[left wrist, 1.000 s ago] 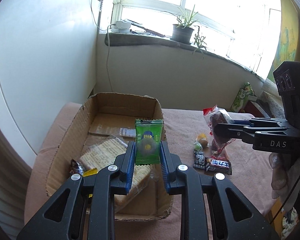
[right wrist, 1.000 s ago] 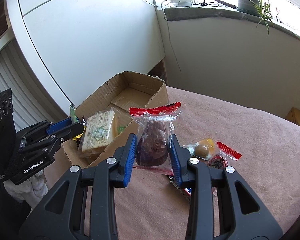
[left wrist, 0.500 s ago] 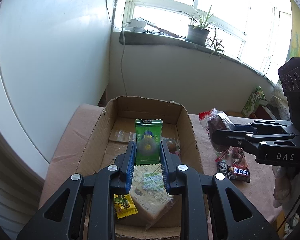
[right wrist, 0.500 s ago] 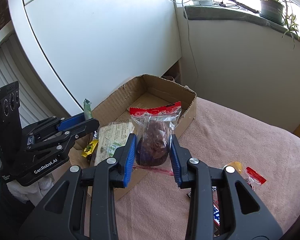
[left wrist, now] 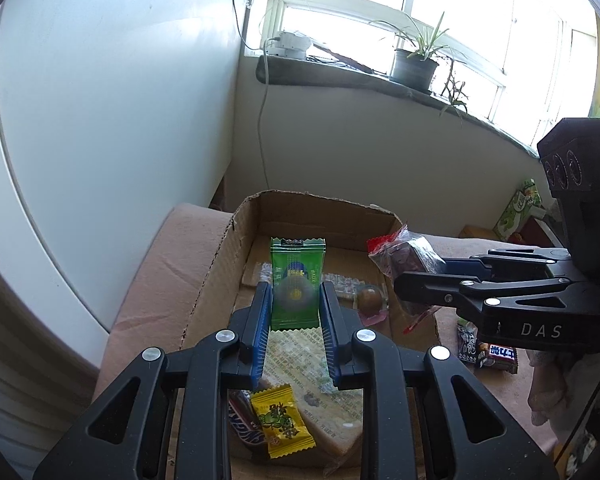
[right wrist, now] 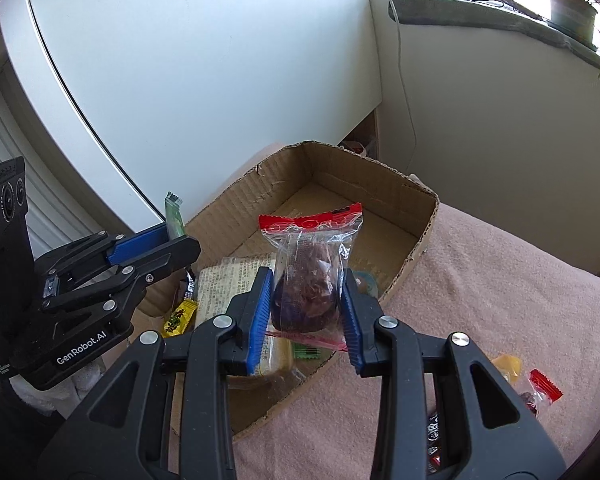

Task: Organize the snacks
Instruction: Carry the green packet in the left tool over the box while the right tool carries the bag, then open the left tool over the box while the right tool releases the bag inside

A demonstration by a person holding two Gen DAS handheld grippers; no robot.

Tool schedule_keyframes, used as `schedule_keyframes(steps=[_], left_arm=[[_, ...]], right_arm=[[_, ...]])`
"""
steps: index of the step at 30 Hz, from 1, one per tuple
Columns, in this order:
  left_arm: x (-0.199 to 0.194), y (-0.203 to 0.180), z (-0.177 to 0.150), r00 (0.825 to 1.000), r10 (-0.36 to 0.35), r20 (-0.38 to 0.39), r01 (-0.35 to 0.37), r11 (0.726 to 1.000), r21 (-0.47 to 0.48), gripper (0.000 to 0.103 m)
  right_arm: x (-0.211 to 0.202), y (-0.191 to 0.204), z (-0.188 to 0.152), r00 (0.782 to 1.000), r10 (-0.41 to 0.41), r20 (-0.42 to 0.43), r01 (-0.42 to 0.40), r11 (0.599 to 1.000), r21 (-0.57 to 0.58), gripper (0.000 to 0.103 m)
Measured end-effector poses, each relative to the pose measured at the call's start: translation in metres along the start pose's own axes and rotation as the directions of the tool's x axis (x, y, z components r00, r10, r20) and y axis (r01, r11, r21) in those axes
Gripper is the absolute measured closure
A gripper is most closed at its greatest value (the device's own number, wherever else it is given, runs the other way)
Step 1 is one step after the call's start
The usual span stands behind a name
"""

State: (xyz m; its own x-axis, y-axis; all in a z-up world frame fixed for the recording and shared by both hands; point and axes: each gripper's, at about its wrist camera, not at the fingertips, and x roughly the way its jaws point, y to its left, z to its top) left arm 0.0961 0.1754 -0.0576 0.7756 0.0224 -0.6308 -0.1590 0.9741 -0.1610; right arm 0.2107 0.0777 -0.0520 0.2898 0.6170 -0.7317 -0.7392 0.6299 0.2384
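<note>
Snacks ride in both grippers above the cardboard box (right wrist: 422,236): left gripper (left wrist: 295,305) clamps a green packet (left wrist: 296,276) over the middle, right gripper (right wrist: 305,300) clamps a red-topped clear bag (right wrist: 310,268) inside the right wall. The box's far end lies bare.

Both grippers are black plastic with blue ribbed pads (left wrist: 260,332) and silver screws (right wrist: 222,321). White lettering marks their sides: "DAS" (left wrist: 541,331) and "GenRobot.AI" (right wrist: 82,347).

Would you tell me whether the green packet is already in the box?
Not yet: the left gripper holds the green packet upright above the cardboard box.
</note>
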Motion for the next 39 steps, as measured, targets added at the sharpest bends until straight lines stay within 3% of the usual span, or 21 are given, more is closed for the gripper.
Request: schedule_keyframes(steps=[13, 15, 16, 17, 20, 24, 27, 34, 35, 37, 39], left_arm=[[0.0, 0.002, 0.001, 1.0, 0.006, 0.008, -0.006, 1.0, -0.008, 0.08], [0.0, 0.003, 0.001, 1.0, 0.009, 0.008, -0.009, 1.0, -0.009, 0.074], [0.0, 0.003, 0.001, 1.0, 0.013, 0.01, -0.013, 1.0, -0.009, 0.069], [-0.001, 0.003, 0.001, 1.0, 0.017, 0.013, -0.017, 1.0, -0.009, 0.068], [-0.003, 0.003, 0.001, 1.0, 0.021, 0.018, -0.021, 1.0, -0.009, 0.068], [-0.005, 0.003, 0.001, 1.0, 0.024, 0.019, -0.024, 1.0, -0.007, 0.067], [-0.007, 0.003, 0.0, 0.999, 0.028, 0.025, -0.028, 1.0, -0.01, 0.057], [-0.015, 0.002, 0.001, 0.999, 0.034, 0.037, -0.033, 0.999, -0.014, 0.056], [-0.016, 0.002, 0.0, 0.999, 0.033, 0.039, -0.033, 0.999, -0.012, 0.053], [-0.02, 0.0, 0.0, 0.998, 0.035, 0.046, -0.035, 0.999, -0.008, 0.037], [-0.023, -0.003, 0.0, 0.998, 0.048, 0.051, -0.047, 0.999, -0.008, 0.03]], right_arm=[[0.019, 0.005, 0.003, 1.0, 0.006, -0.025, -0.007, 1.0, -0.013, 0.069], [0.021, 0.005, 0.002, 1.0, 0.0, -0.025, -0.001, 1.0, -0.014, 0.068], [0.021, 0.005, 0.002, 1.0, -0.002, -0.025, 0.002, 1.0, -0.015, 0.064], [0.021, 0.005, 0.002, 1.0, -0.005, -0.022, 0.004, 1.0, -0.014, 0.056], [0.018, 0.006, 0.003, 1.0, -0.011, 0.0, 0.011, 1.0, -0.014, 0.044], [0.014, 0.008, 0.003, 1.0, -0.022, 0.007, 0.022, 1.0, -0.019, 0.042], [0.011, 0.01, 0.002, 0.999, -0.032, 0.013, 0.032, 0.999, -0.023, 0.036], [-0.002, 0.008, -0.001, 0.999, -0.042, 0.023, 0.042, 0.999, -0.015, 0.036], [-0.004, 0.008, -0.001, 0.999, -0.045, 0.026, 0.045, 0.999, -0.014, 0.036], [-0.008, 0.007, -0.002, 0.998, -0.048, 0.03, 0.048, 0.999, -0.011, 0.035], [-0.013, 0.006, -0.004, 0.998, -0.056, 0.035, 0.056, 0.998, -0.011, 0.033]])
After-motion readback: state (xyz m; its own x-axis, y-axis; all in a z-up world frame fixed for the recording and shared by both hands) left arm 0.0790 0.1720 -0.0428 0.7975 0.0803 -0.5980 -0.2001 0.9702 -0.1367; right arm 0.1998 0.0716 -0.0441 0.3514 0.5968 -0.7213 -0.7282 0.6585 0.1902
